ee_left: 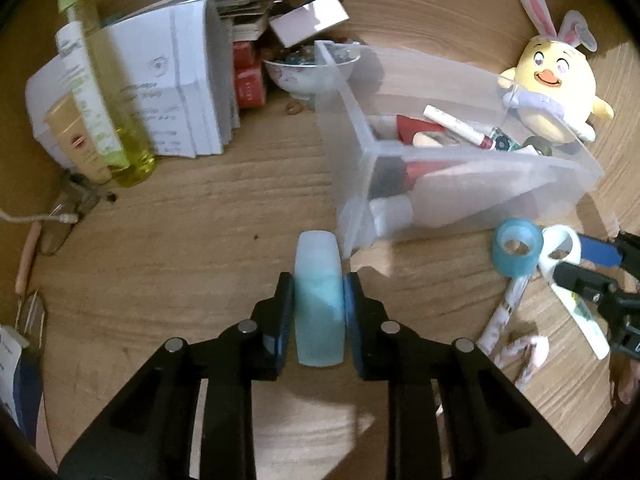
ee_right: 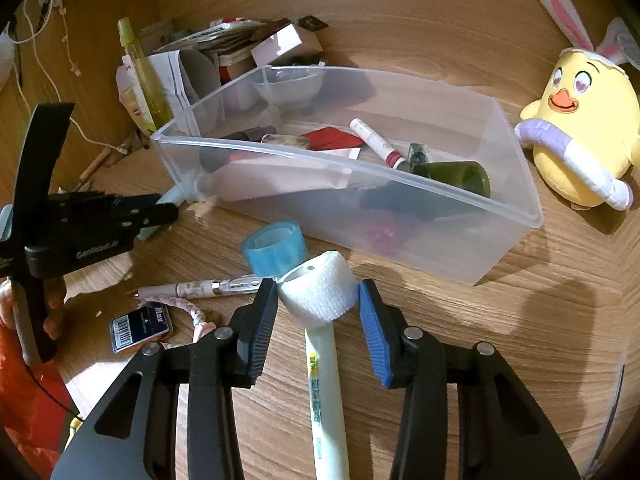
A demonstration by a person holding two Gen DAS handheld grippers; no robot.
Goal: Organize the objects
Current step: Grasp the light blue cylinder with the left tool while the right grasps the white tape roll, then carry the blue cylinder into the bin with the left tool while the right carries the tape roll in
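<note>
The wooden tabletop (ee_left: 200, 208) is being cleared into the clear plastic bin (ee_right: 400, 240), which is sitting at its middle and is already holding a marker, a dark green jar and other small items. A yellow plush chick (ee_right: 580, 140) is standing just beside the bin's far right end and is not being touched.

The left tool (ee_left: 319, 312) is clenched on a small frosted bottle (ee_left: 319, 300) part-filled with blue liquid, the pads being pressed against both its sides; the bottle is being held just beside the bin's near corner. For a clean drop it should be lifted clear of the rim and released only once it is fully over the bin's open space.

The right tool (ee_right: 318, 304) is being held around the white cap end of a long pale tube (ee_right: 326, 380) lying on the tabletop near the bin's front wall. A gap is showing on the right pad's side, so the tube is probably not gripped yet. The grip should be taken squarely on the cap, and the blue tape roll (ee_right: 274, 252) touching it should be left undisturbed.
</note>
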